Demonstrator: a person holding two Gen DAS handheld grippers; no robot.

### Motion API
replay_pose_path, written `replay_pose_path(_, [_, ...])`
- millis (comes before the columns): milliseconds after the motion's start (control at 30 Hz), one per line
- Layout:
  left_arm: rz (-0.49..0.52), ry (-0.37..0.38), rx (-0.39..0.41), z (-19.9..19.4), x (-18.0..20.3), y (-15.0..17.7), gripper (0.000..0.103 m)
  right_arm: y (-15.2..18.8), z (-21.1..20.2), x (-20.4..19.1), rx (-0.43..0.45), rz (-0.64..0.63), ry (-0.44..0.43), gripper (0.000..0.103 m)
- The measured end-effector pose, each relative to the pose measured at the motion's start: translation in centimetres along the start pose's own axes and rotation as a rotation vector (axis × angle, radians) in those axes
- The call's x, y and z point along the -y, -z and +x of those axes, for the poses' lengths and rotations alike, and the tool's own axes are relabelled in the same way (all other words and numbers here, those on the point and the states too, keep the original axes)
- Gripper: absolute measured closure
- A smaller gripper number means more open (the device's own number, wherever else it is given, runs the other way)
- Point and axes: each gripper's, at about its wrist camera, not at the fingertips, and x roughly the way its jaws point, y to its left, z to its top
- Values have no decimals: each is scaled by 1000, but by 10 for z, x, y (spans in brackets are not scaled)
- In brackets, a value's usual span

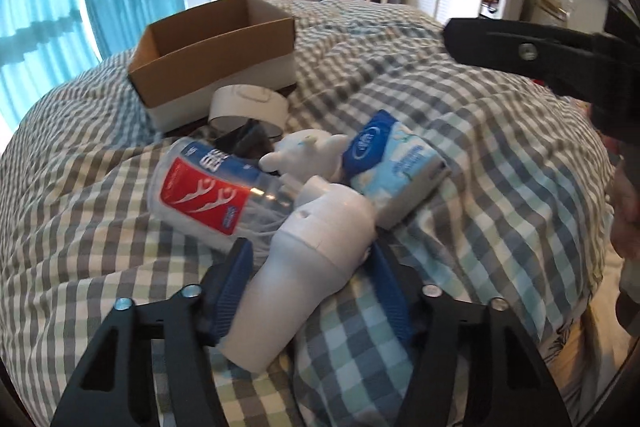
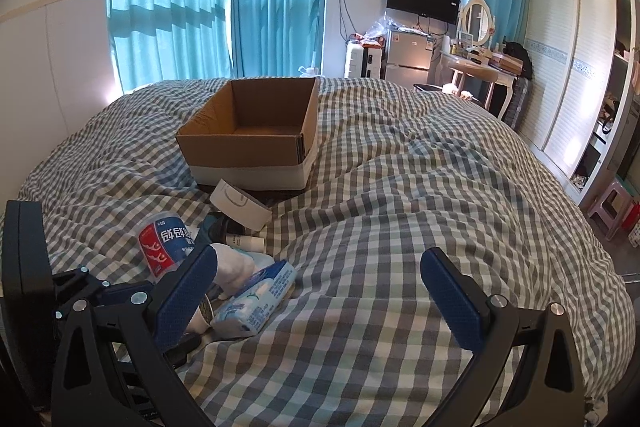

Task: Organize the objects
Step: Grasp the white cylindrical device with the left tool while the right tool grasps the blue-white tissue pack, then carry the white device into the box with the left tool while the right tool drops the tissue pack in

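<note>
Checked bedding covers the bed (image 1: 460,115) on which I work, with teal curtains behind. My left gripper (image 1: 312,291) straddles a white bottle (image 1: 308,267), its blue pads on either flank; whether they already pinch it I cannot tell. That bottle lies on its side, long axis running from my gripper's throat up and right toward the pile, so the pads cross it squarely. Just beyond lie a clear floss-pick jar (image 1: 204,191), a white figurine (image 1: 304,153) and a blue tissue pack (image 1: 396,167), crowded together and touching. Farther off, past a curled white card (image 1: 248,103), stands the open cardboard box (image 1: 216,55), seemingly empty. My right gripper (image 2: 320,295) hangs spread wide over bare bedding, the pile at its left, so the left is the nearer.
</note>
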Motion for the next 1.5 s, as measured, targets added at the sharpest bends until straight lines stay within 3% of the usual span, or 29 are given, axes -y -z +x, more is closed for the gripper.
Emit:
replay_pose_path(167, [-48, 28, 38, -21, -8, 1, 52, 2, 4, -2, -12, -5, -1, 1])
replay_pose_path(433, [-196, -41, 134, -67, -56, -13, 52, 2, 8, -15, -28, -36, 0, 1])
replay_pose_path(667, [-254, -88, 140, -66, -86, -12, 52, 12, 33, -38, -110, -100, 2, 1])
replay_pose_path(867, [-253, -98, 126, -61, -89, -8, 52, 27, 63, -58, -206, -155, 1, 18])
replay_pose_path(1033, [-265, -97, 117, -58, -90, -5, 52, 36, 76, -75, -257, -245, 17, 43])
replay_pose_path(1067, [-265, -97, 117, -58, -90, -5, 52, 38, 77, -76, -253, -253, 19, 45])
replay_pose_path(1133, [-266, -97, 115, -56, -90, -5, 52, 37, 74, -75, -233, -257, 30, 59])
replay_pose_path(1233, [-265, -98, 114, -56, -90, -4, 52, 35, 69, -71, -217, -250, 20, 68])
replay_pose_path(1500, [-263, -106, 125, -64, -89, -6, 52, 22, 43, -67, -149, -245, -26, 77])
